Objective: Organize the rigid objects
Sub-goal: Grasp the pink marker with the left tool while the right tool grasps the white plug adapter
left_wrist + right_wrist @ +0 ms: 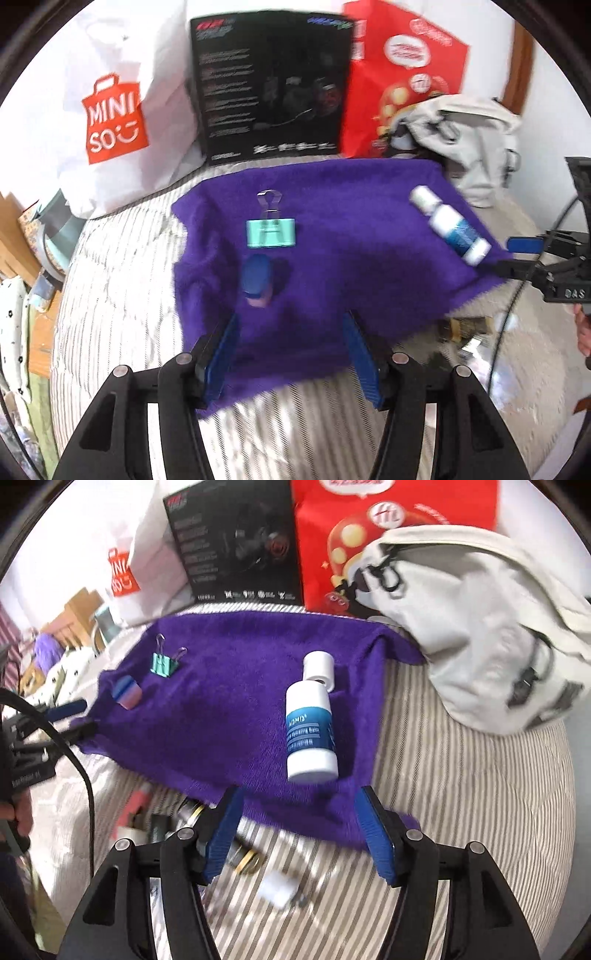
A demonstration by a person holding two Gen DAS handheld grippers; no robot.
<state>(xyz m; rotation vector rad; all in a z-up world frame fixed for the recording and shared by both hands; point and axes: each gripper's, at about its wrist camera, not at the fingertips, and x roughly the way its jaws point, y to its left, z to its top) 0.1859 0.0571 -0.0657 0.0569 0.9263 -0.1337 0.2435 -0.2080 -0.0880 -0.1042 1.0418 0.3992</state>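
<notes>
A purple cloth (351,236) (236,701) lies spread on a striped bed. On it rest a teal binder clip (270,230) (163,662), a blue-and-pink eraser (256,280) (127,693) and a white bottle with a blue label (448,225) (312,720), lying on its side. My left gripper (291,321) is open over the cloth's near edge, just short of the eraser. My right gripper (301,797) is open just below the bottle's base; it also shows at the cloth's right edge in the left wrist view (517,254).
Behind the cloth stand a white shopping bag (110,110), a black box (269,88) and a red bag (402,74). A grey backpack (480,627) sits at the right. Several small items (240,856) lie loose on the striped cover (461,794) in front of the cloth.
</notes>
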